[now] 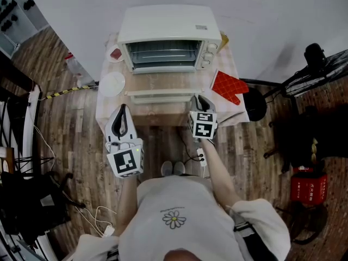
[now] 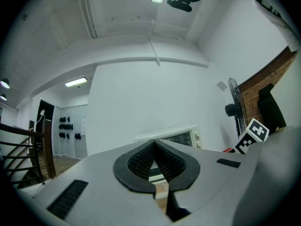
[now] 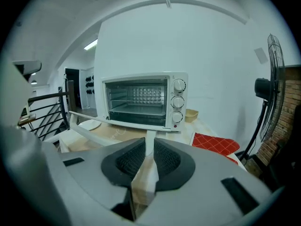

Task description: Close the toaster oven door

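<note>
The white toaster oven (image 1: pixel 168 37) stands at the back of a small table (image 1: pixel 163 114). Its door (image 1: pixel 163 81) hangs open, folded down flat toward me, with the handle (image 1: pixel 163 95) along the front edge. My right gripper (image 1: pixel 199 97) is at the handle's right end. In the right gripper view the jaws (image 3: pixel 149 142) stand narrow with a white piece of the door's handle (image 3: pixel 149 140) pinched between the pads, and the oven (image 3: pixel 141 100) lies straight ahead. My left gripper (image 1: pixel 123 107) hovers at the table's front left with its tips together and nothing between them (image 2: pixel 153 144).
A red quilted oven mitt (image 1: pixel 228 87) lies right of the door. A white plate (image 1: pixel 112 84) and a small dish (image 1: pixel 115 54) sit on the left of the table. A standing fan (image 3: pixel 275 79) is off to the right. Cables run over the wooden floor (image 1: pixel 70 145).
</note>
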`<action>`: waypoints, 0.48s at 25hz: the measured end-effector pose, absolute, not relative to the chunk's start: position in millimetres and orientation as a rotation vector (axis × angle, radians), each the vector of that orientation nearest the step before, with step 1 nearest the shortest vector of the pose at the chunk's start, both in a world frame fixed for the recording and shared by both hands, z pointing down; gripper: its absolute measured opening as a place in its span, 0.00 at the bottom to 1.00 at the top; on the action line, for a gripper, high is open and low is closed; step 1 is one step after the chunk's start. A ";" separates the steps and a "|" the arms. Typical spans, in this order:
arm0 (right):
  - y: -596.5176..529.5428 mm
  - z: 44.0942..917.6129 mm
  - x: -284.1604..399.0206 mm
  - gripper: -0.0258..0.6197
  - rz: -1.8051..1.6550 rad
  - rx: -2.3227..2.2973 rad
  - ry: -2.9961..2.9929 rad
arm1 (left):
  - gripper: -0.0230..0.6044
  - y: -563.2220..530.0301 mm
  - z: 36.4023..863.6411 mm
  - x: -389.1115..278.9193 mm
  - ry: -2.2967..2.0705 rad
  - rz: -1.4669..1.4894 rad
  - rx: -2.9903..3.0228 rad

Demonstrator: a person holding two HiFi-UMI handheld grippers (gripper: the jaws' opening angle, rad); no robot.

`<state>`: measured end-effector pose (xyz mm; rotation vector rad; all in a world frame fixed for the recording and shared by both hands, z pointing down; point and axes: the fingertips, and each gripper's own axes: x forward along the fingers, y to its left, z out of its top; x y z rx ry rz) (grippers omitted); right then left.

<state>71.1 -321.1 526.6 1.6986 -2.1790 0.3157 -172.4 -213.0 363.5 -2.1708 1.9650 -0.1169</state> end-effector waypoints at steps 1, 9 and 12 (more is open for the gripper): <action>-322.3 523.5 70.8 0.13 0.316 1.700 -2.182 | 0.06 -213.0 362.9 -172.5 1.966 -0.114 -2.172; -326.1 513.7 70.5 0.13 0.299 1.684 -2.191 | 0.06 -210.9 363.6 -172.1 1.967 -0.103 -2.176; -326.0 514.3 71.5 0.13 0.291 1.689 -2.186 | 0.06 -210.2 362.8 -169.5 1.967 -0.103 -2.180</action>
